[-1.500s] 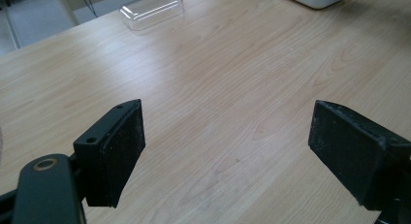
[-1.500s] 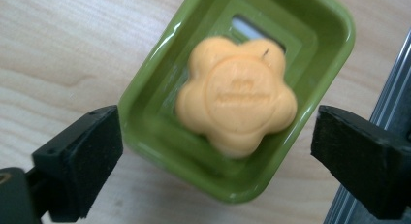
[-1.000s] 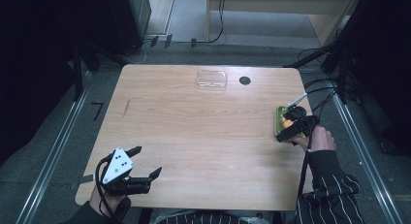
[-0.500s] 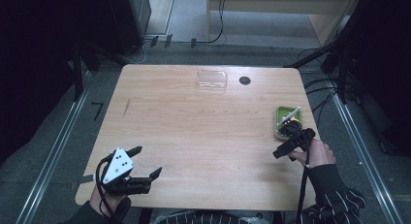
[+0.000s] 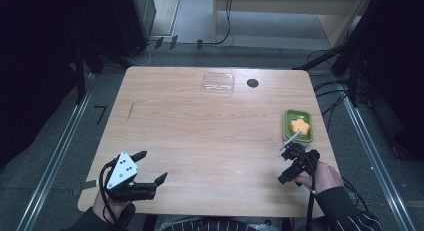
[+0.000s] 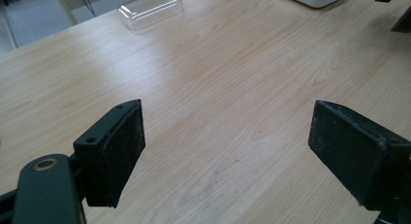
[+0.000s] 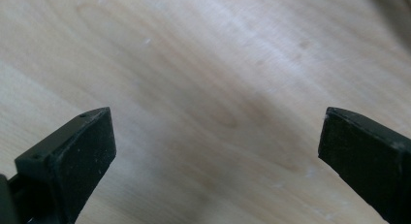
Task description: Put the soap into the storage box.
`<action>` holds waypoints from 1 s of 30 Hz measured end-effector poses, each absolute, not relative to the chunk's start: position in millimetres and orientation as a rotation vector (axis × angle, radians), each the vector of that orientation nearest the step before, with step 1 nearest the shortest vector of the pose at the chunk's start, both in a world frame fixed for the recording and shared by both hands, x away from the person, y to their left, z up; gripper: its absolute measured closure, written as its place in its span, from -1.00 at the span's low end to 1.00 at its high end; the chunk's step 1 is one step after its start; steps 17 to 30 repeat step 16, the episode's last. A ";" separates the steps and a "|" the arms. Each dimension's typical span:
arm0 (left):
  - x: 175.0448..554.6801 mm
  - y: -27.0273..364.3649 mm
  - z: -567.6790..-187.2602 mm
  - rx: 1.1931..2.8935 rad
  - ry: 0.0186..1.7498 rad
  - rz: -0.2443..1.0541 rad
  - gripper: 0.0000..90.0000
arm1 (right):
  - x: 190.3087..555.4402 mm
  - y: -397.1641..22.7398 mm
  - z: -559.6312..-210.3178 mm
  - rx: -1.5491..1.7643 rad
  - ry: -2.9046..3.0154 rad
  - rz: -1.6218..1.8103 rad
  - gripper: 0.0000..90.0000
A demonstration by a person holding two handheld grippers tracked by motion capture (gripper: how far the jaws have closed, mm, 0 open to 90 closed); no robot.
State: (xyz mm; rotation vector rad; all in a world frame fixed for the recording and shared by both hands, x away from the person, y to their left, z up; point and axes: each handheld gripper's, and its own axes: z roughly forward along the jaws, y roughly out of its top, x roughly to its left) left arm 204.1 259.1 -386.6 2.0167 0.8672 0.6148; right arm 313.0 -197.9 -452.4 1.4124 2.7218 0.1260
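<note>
**Both grippers open and empty over a wooden desk**

In the high view a light wooden desk [image 5: 215, 136] takes up the middle of the frame, with dark floor, metal rails and cables around it. The left gripper [image 5: 150, 168] sits at the lower left of the frame, held by a hand [image 5: 107, 208] that comes in from the bottom edge. A grey three-cornered plate with black dots lies on top of it. Its jaws stand wide apart with nothing between them; the left gripper view confirms this, showing bare wood grain between the two black pads.

The right gripper [image 5: 286, 163] is at the lower right of the frame, just below a green tray [image 5: 288, 118], held by the person's right hand [image 5: 325, 176] in a dark sleeve with pale stripes. In the right gripper view its jaws are spread wide over bare, slightly blurred wood, gripping nothing.

The green tray lies near the right edge of the desk and holds an orange flower-shaped piece [image 5: 299, 125]. A thin pale stick [image 5: 291, 139] leans out over the tray's lower rim toward the right gripper; whether it touches the gripper cannot be told.

At the upper middle of the desk rests a clear plastic lid or box [image 5: 218, 83], and just to its right a small black round spot [image 5: 252, 83]. The left gripper view shows the same clear plastic piece at its upper left and the tray's pale edge at its top right.
</note>
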 end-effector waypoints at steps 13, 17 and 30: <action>204.4 258.8 -386.4 2.016 0.868 0.616 -0.70 | 286.0 -194.1 -466.9 1.360 2.755 0.100 -0.97; 204.9 257.8 -386.3 2.016 0.868 0.617 -0.70 | 283.9 -196.3 -467.5 1.379 2.763 0.103 -0.96; 204.9 257.8 -386.3 2.016 0.868 0.617 -0.70 | 283.9 -196.3 -467.5 1.379 2.763 0.103 -0.96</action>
